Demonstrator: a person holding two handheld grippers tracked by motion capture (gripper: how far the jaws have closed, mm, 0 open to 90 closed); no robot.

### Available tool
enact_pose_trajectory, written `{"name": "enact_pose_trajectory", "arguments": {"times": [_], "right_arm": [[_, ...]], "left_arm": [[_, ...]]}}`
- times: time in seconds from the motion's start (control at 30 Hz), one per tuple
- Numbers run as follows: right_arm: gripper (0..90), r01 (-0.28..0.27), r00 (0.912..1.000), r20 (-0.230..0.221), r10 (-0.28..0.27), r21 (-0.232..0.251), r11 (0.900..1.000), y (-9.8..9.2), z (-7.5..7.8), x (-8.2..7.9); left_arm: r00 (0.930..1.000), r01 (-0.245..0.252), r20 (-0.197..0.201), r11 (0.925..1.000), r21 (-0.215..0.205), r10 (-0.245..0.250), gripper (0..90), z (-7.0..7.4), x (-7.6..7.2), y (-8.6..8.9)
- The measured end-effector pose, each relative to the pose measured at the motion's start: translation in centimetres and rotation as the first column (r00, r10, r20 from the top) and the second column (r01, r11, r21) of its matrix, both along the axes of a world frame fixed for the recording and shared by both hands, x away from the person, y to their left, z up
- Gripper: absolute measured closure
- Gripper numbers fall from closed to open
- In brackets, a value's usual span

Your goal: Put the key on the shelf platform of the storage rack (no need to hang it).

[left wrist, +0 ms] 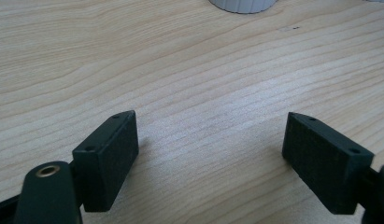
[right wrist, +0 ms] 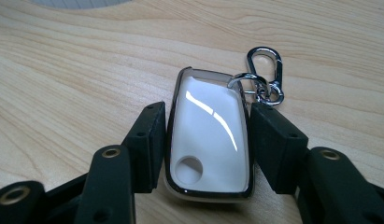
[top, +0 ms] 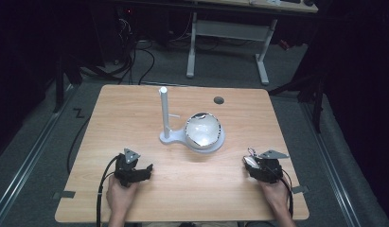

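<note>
Seen from the high view, a light wooden table [top: 182, 189] carries a white stand [top: 164, 113] near its middle — an upright post with a small side peg on a flat base, and beside the post a shiny round dish [top: 203, 129] resting on that same base. Toward the table's near edge, the left gripper [top: 144, 169] sits in the person's left hand [top: 120, 195], and the right gripper [top: 249, 163] sits in the right hand [top: 276, 195]; the two are well apart, each nearer its own side of the table. Something pale shows at the tip of the right gripper, too small here to make out. Both forearms are cut off by the bottom edge.

Along the left gripper view, its two black jaws stand wide apart with bare wood grain between them, holding nothing. A curved white edge, cut off at the top of the frame, belongs to the stand's base.

Along the right gripper view, the jaws press against the two long sides of a white key fob [right wrist: 206, 135] with a dark glossy rim — it is clamped between them, just above the tabletop; whether it touches the wood cannot be told. A silver clip [right wrist: 264, 74] hangs from a ring at the fob's far corner and lies over the wood. The fob's near end is partly hidden behind the gripper's arms.
</note>
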State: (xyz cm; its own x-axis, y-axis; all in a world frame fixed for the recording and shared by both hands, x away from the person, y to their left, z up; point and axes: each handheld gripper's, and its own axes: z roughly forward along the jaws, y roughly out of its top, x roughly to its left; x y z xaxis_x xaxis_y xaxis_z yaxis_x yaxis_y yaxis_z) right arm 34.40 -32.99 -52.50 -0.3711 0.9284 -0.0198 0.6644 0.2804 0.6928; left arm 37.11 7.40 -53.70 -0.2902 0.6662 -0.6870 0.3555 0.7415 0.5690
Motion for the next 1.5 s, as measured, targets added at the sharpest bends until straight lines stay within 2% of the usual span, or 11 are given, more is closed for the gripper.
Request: {"name": "enact_pose_trajectory", "arguments": {"times": [0.33, 0.43, 0.6, 0.9, 1.0, 1.17, 1.3, 1.5], "right_arm": [[51.0, 0.006, 1.0, 0.001, -0.006, 0.011, 1.0, 0.0, 0.1, -0.1], [51.2, 0.003, 0.9998, 0.021, -0.003, 0.024, 1.0, 0.0, 0.4, -0.3], [51.2, -0.005, 0.9988, 0.048, 0.003, 0.048, 0.999, -0.3, 1.6, -0.8], [51.2, -0.047, 0.9936, 0.105, 0.042, 0.045, 0.998, 0.3, 3.9, -1.3], [51.2, -0.057, 0.992, 0.116, 0.05, 0.06, 0.997, 0.6, 4.8, -1.5], [51.2, -0.086, 0.989, 0.126, 0.078, 0.057, 0.995, 1.0, 6.0, -1.5], [51.2, -0.101, 0.9873, 0.131, 0.09, 0.083, 0.991, 1.2, 6.9, -1.5], [51.2, -0.148, 0.979, 0.154, 0.134, 0.084, 0.985, 1.9, 8.2, -1.5]], "left_arm": [[1.0, 0.002, 0.002, 1.0, 0.003, -0.002, 18.7, 0.0, 0.0, 0.0], [1.0, 0.001, 0.0, 1.0, 0.001, -0.001, 18.7, 0.0, 0.0, 0.0], [1.0, 0.002, 0.001, 1.0, 0.002, -0.002, 18.7, 0.0, 0.0, 0.0], [1.0, 0.003, 0.003, 1.0, 0.004, -0.003, 18.7, 0.0, 0.0, 0.0], [1.0, 0.005, 0.004, 1.0, 0.005, -0.005, 18.7, 0.0, 0.0, 0.1], [1.0, 0.004, 0.004, 1.0, 0.005, -0.004, 18.7, 0.0, 0.0, 0.1], [1.0, 0.004, 0.004, 1.0, 0.005, -0.004, 18.7, 0.0, 0.0, 0.1], [1.0, 0.004, 0.003, 1.0, 0.003, -0.004, 18.7, 0.0, 0.0, 0.1]]}}
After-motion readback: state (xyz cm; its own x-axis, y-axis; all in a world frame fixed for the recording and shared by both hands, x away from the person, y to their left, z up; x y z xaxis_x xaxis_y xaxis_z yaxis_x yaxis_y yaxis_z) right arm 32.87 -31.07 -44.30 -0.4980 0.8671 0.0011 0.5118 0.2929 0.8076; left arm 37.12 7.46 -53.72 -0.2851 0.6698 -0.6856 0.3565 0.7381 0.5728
